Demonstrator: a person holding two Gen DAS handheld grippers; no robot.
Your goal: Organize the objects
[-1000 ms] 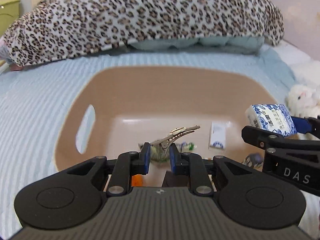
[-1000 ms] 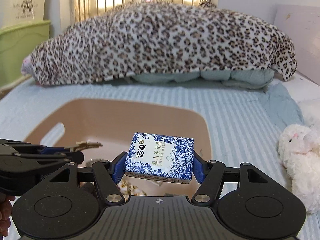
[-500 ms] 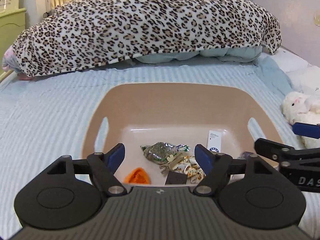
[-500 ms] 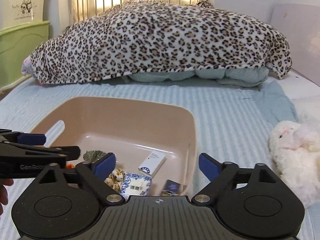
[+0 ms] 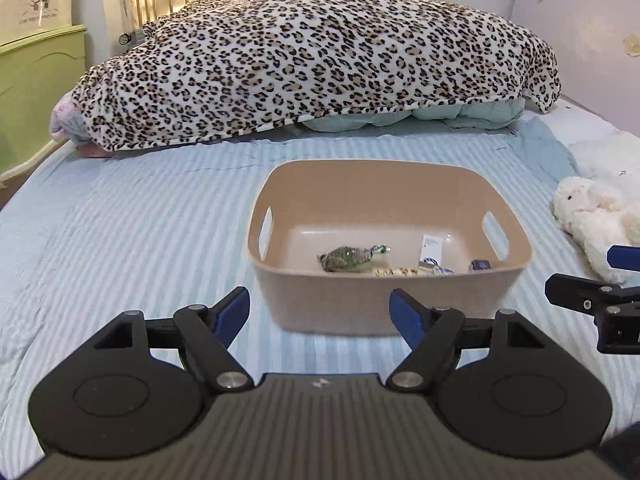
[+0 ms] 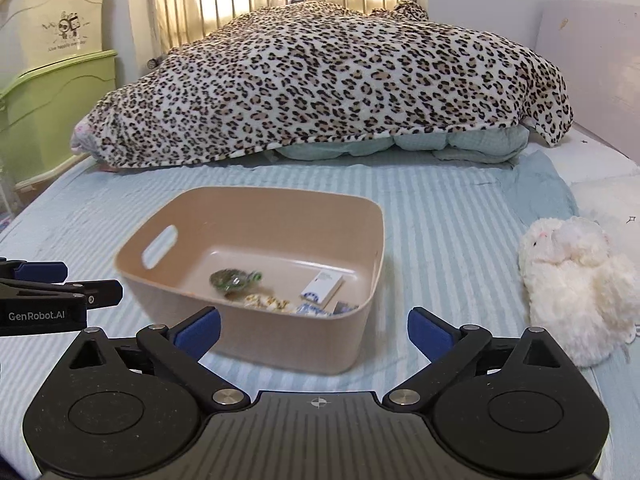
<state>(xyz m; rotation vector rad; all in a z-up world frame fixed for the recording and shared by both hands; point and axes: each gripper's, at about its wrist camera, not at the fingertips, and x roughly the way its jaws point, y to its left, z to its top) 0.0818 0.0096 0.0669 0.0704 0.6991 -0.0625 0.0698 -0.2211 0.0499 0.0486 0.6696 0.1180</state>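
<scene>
Small items on the bin (image 5: 388, 312) floor are partly hidden by its near wall and too small to be identified. The plush toy (image 5: 596, 220) is cut off at the frame edge. The right gripper (image 5: 592, 280) is only partly seen.

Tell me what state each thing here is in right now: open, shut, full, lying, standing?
Left claw: open, holding nothing.
Right claw: open, holding nothing.
Bin: upright on the bed, no lid, small items on its floor.
Green packet: lying in the bin.
White box: lying flat in the bin.
Plush toy: lying on the bed, right of the bin.
Leopard blanket: heaped over bedding.
</scene>
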